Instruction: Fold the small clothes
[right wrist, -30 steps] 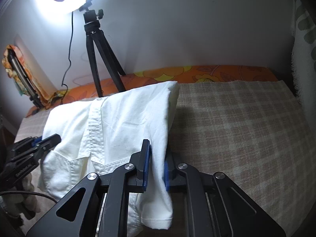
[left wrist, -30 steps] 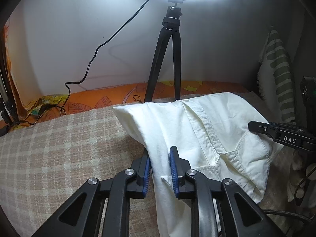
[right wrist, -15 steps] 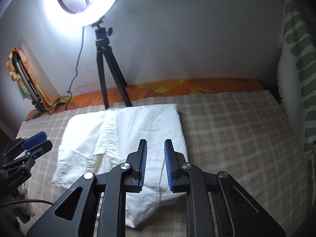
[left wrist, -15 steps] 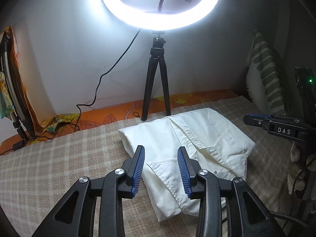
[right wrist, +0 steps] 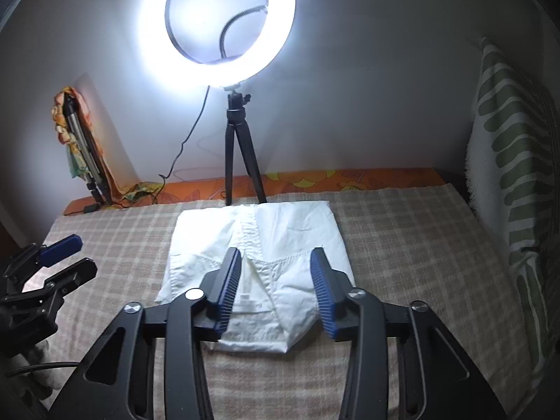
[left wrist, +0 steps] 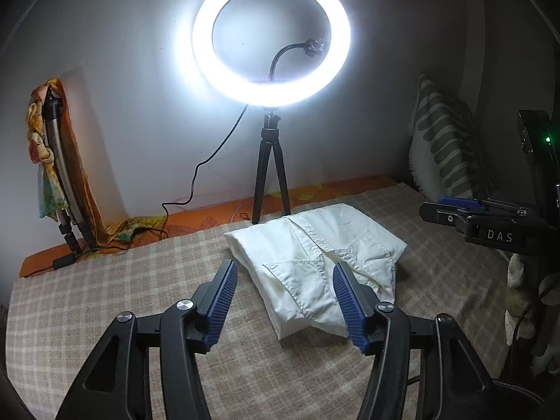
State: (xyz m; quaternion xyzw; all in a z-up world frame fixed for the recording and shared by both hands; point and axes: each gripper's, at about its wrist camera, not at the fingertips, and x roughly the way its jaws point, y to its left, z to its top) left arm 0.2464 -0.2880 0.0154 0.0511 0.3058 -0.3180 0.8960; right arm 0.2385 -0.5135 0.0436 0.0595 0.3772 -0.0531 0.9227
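Observation:
A small white shirt [left wrist: 315, 255] lies folded on the checked bed cover [left wrist: 105, 280], collar and button placket up. It also shows in the right wrist view [right wrist: 280, 231]. My left gripper [left wrist: 285, 269] is open and empty, held above and short of the shirt's near left edge. My right gripper [right wrist: 276, 259] is open and empty above the shirt's near edge. The right gripper also shows in the left wrist view [left wrist: 455, 210], and the left gripper in the right wrist view [right wrist: 70, 255].
A lit ring light on a black tripod [left wrist: 269, 175] stands just behind the shirt, its cable [left wrist: 196, 182] trailing left. A green striped pillow [right wrist: 514, 175] leans at the right. A second stand with orange cloth [left wrist: 56, 161] leans at the back left.
Both grippers let go of the shirt, opened wide and pulled back and up. The shirt dropped flat onto the bed in a folded shape.

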